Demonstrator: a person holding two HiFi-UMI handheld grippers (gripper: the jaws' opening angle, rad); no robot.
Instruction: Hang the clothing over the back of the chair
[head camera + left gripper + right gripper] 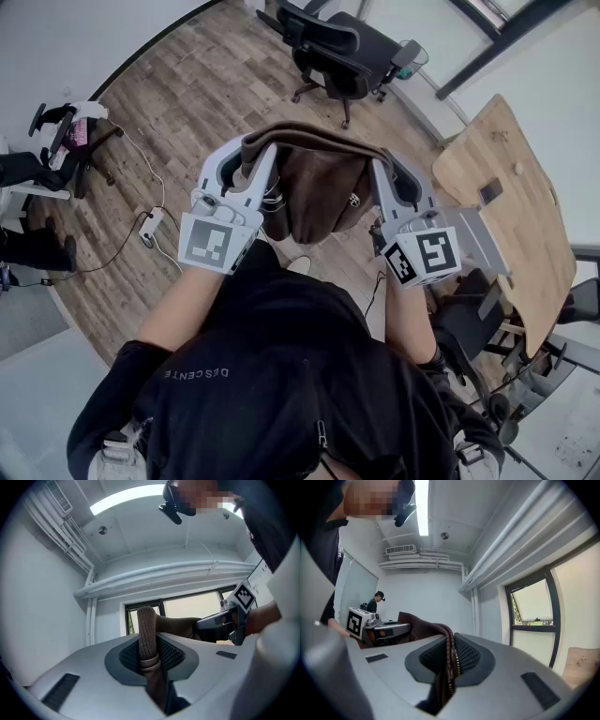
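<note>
Nearest: the person's black top fills the near edge of the head view, both forearms reaching away from it.
Left fingers: the left gripper has its jaws drawn narrow, the textured pads clamped on a ribbed band of the brown jacket.
Right fingers: the right gripper is likewise narrow, pinching the jacket's zipper edge.
Clothing: the jacket hangs stretched between the two grippers, its top edge taut from left to right and the rest sagging below, held above the floor.
Chair: a black office chair stands far off, well apart from the jacket.
Surroundings: a wood-plank floor; a wooden table at the right; a cable trailing at the left.
</note>
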